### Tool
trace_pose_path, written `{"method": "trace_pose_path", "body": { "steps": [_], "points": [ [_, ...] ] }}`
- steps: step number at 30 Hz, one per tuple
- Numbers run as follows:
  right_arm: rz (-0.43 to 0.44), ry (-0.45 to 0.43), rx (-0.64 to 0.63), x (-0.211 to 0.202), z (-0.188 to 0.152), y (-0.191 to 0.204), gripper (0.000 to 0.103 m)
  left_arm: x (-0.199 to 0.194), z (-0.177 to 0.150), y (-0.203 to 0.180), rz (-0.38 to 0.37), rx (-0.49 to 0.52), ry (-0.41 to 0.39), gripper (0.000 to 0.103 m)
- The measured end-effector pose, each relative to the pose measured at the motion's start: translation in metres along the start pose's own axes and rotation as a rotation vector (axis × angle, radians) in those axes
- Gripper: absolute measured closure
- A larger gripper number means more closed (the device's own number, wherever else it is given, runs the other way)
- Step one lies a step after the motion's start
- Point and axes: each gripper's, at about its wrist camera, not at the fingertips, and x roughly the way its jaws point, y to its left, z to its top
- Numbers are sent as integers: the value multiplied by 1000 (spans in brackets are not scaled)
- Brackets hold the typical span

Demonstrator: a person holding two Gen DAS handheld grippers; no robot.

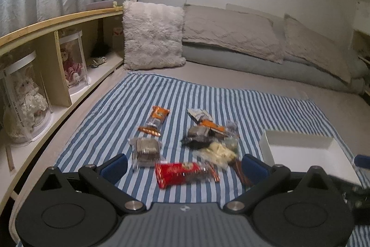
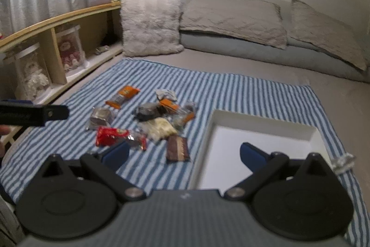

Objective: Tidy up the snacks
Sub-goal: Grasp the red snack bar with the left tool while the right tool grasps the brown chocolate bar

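Nearest our left lens, the left gripper hangs with its blue pads spread wide and nothing between them, and the red snack packet lies just ahead in that gap, its long axis crosswise to the fingers. We judge this the first pick: the left tool is clearly the nearer one. Our right gripper is likewise spread and empty, poised over the near left corner of the white box, with the brown packet just beside that box. The remaining snacks sit heaped together beyond the red one, an orange packet apart to the left. Everything rests on a blue striped cloth spread over a bed, pillows at the far end, shelf along the left.
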Motion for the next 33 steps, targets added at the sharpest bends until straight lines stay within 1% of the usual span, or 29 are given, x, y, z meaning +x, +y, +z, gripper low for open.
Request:
{"method": "trace_pose_path", "body": {
  "steps": [3,5,9,15,17,21,24,26,28,30,31,33],
  "points": [
    [12,-21,-25,14,11,3,0,14,11,0,11,-6,-14,0],
    [30,-19,-23,25,16,3,0,24,17,-1,17,-11,-16,0],
    [62,-16,-9,46,24,4,0,47,26,0,28,-24,-1,0],
    [55,-40,-69,82,37,11,0,79,37,-1,4,-10,-1,0],
    [56,-41,-82,93,39,14,0,91,39,-3,11,7,-6,0],
    [62,4,-92,126,41,16,0,117,43,-9,37,64,15,0],
    [77,13,-111,146,37,17,0,135,44,-9,41,77,19,0],
    [81,48,-125,160,36,17,0,145,44,-7,29,78,24,0],
    [102,91,-133,174,33,15,0,155,44,-7,9,79,42,0],
    [93,135,-146,188,32,14,1,165,43,-7,-19,67,59,0],
    [104,150,-158,194,32,14,2,171,42,-8,-29,66,75,0],
    [112,177,-189,205,31,15,10,181,40,-11,-44,83,91,0]
  ]
}}
